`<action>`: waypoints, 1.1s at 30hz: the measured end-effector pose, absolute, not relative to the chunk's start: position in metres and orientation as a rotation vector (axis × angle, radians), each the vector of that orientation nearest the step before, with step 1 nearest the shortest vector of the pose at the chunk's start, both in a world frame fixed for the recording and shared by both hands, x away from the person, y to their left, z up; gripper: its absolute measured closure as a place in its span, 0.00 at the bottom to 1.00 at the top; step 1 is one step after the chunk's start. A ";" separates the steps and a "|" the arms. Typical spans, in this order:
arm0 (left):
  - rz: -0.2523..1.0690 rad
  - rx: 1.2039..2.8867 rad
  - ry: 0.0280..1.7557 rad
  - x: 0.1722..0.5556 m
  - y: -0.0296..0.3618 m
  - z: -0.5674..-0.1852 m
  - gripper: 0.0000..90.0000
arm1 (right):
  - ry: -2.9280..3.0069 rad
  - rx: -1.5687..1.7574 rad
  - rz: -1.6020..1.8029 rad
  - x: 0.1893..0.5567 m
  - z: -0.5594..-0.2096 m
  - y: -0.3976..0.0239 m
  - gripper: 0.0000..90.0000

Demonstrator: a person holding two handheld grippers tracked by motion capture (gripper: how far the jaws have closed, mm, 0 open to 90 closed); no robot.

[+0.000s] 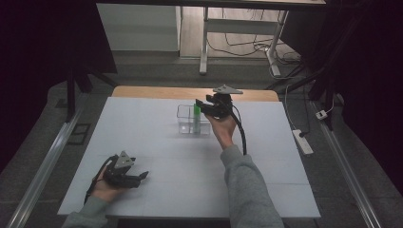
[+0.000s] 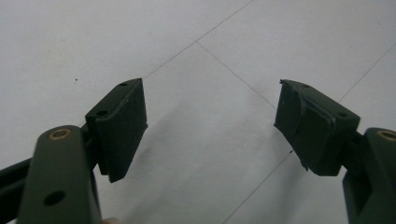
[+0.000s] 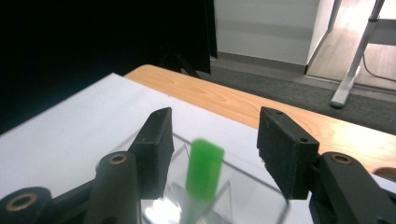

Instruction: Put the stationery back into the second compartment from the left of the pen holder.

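Left gripper (image 1: 142, 176) low with jaws apart; right gripper (image 1: 202, 108) raised, jaws apart.

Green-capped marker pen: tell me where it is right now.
The green-capped marker pen stands upright in the clear plastic box at the far middle of the white table sheet, between the open jaws of the right gripper.

A person in grey long sleeves works with a black two-jaw gripper in each hand. The right gripper (image 1: 207, 107) carries a grey three-cornered plate on top and trails a black cable past the cuff; the left gripper (image 1: 141, 176) bears a similar plate. Brass-coloured pivot bushings and small screw holes mark the jaw arms, and flat dark pads (image 2: 123, 126) face each other.
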State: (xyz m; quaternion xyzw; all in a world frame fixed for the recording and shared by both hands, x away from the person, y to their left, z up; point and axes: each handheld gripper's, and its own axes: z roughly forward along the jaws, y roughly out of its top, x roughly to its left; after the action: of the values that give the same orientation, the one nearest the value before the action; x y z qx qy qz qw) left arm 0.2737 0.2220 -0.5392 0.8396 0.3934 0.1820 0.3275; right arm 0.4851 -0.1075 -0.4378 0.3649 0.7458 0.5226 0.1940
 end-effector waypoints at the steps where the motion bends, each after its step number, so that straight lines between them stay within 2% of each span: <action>1: 0.477 2.198 1.030 0.274 0.222 -0.539 0.28 | 2.098 1.019 1.464 0.484 -0.438 -0.110 0.50; 33: 0.496 2.194 1.035 0.274 0.222 -0.539 0.28 | 2.248 0.952 1.371 0.392 -0.461 -0.216 0.42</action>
State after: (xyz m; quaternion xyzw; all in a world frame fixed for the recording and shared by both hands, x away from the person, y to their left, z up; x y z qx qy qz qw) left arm 0.2735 0.2223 -0.5390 0.8375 0.3951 0.1893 0.3266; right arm 0.3917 -0.2155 -0.4613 0.3350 0.7912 0.4825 0.1700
